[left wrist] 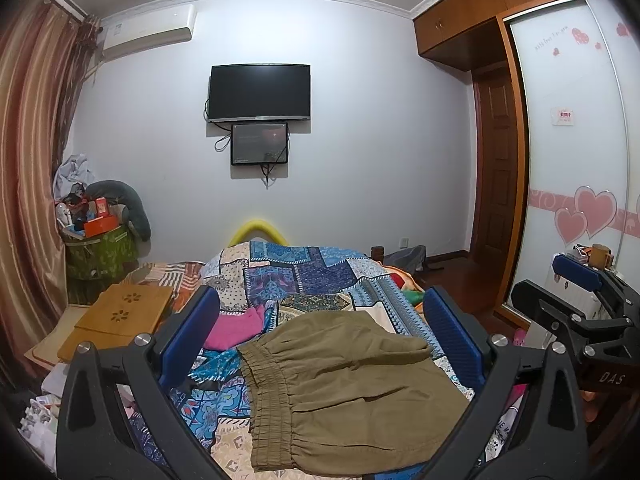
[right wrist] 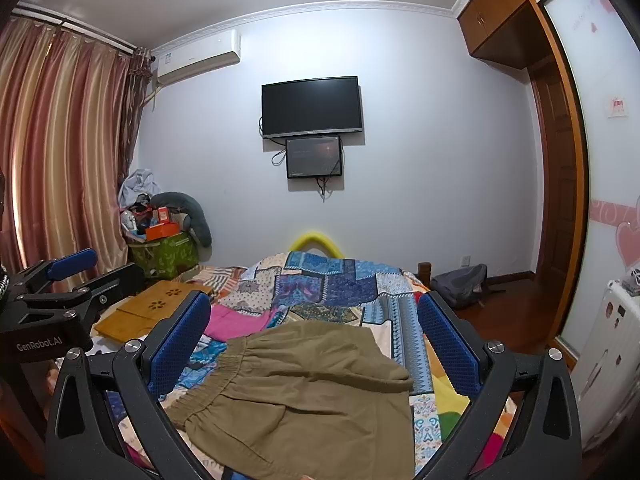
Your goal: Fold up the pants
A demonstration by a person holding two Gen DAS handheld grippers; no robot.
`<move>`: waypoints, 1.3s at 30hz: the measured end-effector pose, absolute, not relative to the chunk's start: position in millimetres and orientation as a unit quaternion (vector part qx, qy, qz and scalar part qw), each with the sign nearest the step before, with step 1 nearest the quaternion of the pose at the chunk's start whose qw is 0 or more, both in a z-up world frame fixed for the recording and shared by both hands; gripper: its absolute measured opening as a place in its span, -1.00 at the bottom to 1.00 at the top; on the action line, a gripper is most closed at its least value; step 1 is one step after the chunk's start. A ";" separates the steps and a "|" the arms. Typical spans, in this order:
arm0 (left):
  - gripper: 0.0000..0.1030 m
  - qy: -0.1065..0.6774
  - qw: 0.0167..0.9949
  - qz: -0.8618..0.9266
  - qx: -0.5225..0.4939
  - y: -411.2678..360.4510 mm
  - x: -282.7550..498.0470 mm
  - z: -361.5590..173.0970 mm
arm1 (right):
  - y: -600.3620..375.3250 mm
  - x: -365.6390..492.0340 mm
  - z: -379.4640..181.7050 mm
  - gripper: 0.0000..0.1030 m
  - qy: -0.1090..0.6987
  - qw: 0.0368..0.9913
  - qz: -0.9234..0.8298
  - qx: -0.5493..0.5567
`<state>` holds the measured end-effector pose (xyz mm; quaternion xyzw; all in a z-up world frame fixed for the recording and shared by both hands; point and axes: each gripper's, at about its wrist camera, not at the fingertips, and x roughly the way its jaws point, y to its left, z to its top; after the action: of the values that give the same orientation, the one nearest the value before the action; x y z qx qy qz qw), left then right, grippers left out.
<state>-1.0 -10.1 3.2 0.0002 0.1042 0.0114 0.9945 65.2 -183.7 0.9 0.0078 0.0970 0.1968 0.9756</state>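
Observation:
Olive-khaki pants (left wrist: pixel 352 380) lie crumpled on the patchwork bedspread (left wrist: pixel 304 272), with the elastic waistband toward the left. My left gripper (left wrist: pixel 320 294) hovers above and just short of them, open, with nothing between its blue pads (left wrist: pixel 188 336). The right gripper (left wrist: pixel 556 284) shows at the right edge of that view, also open. In the right wrist view the same pants (right wrist: pixel 304 392) lie below my right gripper (right wrist: pixel 314 300), whose jaws stand wide and empty. The left gripper (right wrist: pixel 96 270) appears at the left there. Neither gripper touches the cloth.
A pink garment (left wrist: pixel 240 326) lies on the bed left of the pants. A wooden lap tray (left wrist: pixel 120 312) rests at the bed's left side, with a green basket of clutter (left wrist: pixel 100 248) behind it. A grey backpack (right wrist: pixel 460 284) sits on the floor near the wardrobe (right wrist: pixel 560 200).

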 end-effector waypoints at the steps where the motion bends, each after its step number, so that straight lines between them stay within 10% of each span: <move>1: 0.99 0.104 0.995 0.012 0.000 -10.1 -1.1 3.5 | -184.0 65.3 0.7 1.00 0.097 0.976 0.197 0.008; 39: 0.99 0.113 0.993 0.014 0.002 -12.7 8.9 -0.4 | -185.9 69.3 -1.2 1.00 0.112 0.974 0.197 0.014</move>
<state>8.9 -12.7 -0.4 0.0015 0.1133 0.0139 0.9935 69.3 -185.9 -1.2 0.0144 0.1120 0.1966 0.9740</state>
